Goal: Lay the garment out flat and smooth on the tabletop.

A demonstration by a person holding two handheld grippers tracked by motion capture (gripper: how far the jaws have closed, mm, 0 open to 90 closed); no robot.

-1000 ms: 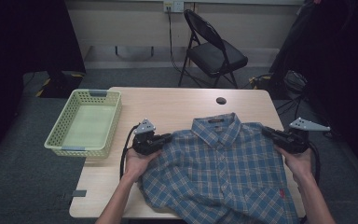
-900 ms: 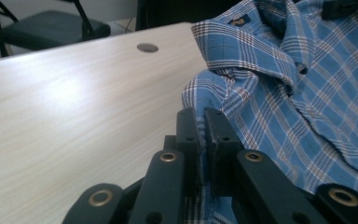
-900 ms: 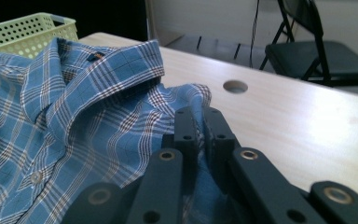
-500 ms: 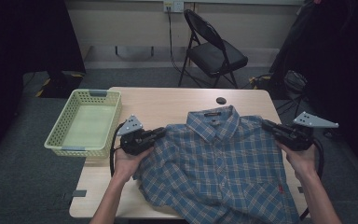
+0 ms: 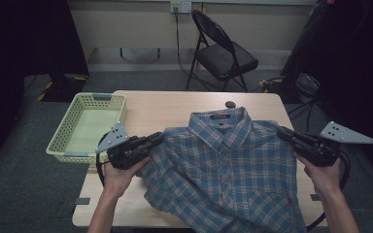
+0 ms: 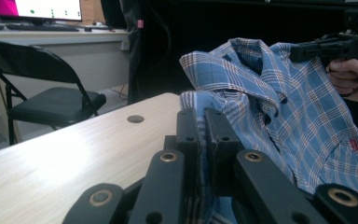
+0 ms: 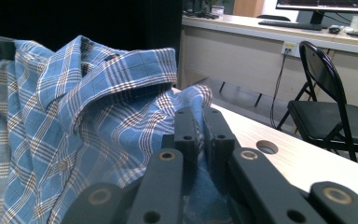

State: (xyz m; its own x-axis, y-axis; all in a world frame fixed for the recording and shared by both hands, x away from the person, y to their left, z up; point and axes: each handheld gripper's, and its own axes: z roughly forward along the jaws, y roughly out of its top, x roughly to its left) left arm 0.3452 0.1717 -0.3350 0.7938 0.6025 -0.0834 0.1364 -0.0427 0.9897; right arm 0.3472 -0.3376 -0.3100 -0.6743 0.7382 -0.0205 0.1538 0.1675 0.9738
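Note:
A blue plaid button-up shirt (image 5: 228, 165) is stretched front-up over the wooden table (image 5: 175, 109), its collar toward the far edge. My left gripper (image 5: 158, 138) is shut on the shirt's left shoulder; in the left gripper view the cloth (image 6: 242, 98) is pinched between the jaws of the left gripper (image 6: 201, 116). My right gripper (image 5: 281, 132) is shut on the right shoulder, and the right gripper view shows fabric (image 7: 98, 102) clamped by the right gripper (image 7: 198, 114). The shoulders are lifted off the table.
A pale green plastic basket (image 5: 88, 127) stands at the table's left edge. A small dark round hole (image 5: 230, 104) is in the tabletop behind the collar. A black folding chair (image 5: 221, 53) stands beyond the table. Bare tabletop lies between basket and shirt.
Both grippers have moved apart, the left one leftward and the right one rightward, pulling the shirt wider and flatter across the shoulders.

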